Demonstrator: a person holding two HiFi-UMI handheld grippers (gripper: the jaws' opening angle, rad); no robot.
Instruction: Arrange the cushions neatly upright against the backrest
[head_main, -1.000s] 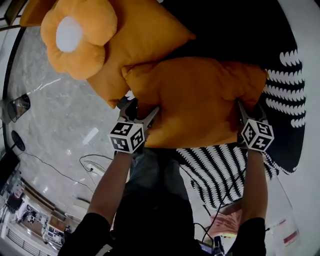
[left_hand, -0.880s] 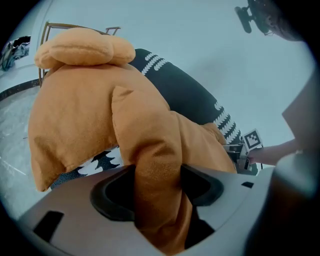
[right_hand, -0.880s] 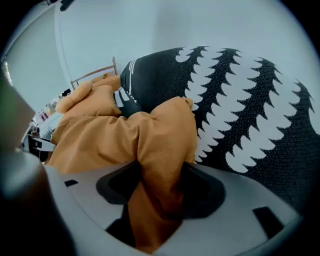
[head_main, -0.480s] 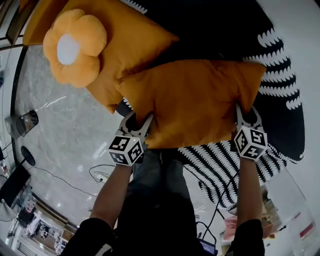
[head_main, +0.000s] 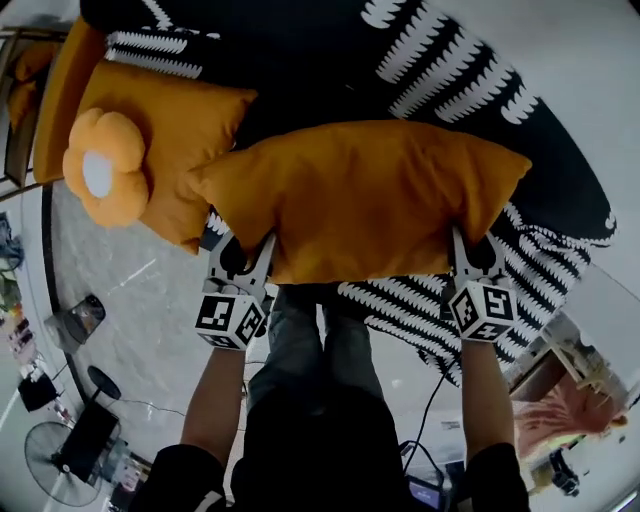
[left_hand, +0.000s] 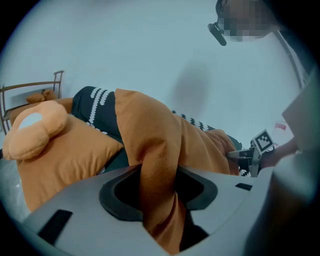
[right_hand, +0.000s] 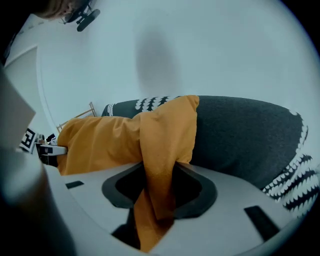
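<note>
Inspected with the plain orange cushion (head_main: 370, 195) lifted clear above the front of the dark sofa (head_main: 330, 60), long side roughly level. Held by its two near corners: pinched in the left tongs (head_main: 252, 250) at one, in the right tongs (head_main: 460, 250) at the other. Confirmed in both gripper views: partly closed, having just been closing, and clamped on a bunched fold of orange cover, with cloth filling each gap.

Judged light, soft and plump, with the cover gathering readily at each grip rather than resisting. Not fragile; probably not slippery, given the matte weave. Best taken by the corners or along the seam edge, as here, with enough filling caught to stop the cover pulling free. Expect slumping once stood up; seat the lower edge firmly and lean well back into the sofa.

Also noted at the sofa's left side: a second orange cushion (head_main: 180, 130) with a flower-shaped cushion (head_main: 100, 180) lying on it, seemingly flat rather than upright, though hard to confirm at that edge of the head view.
</note>
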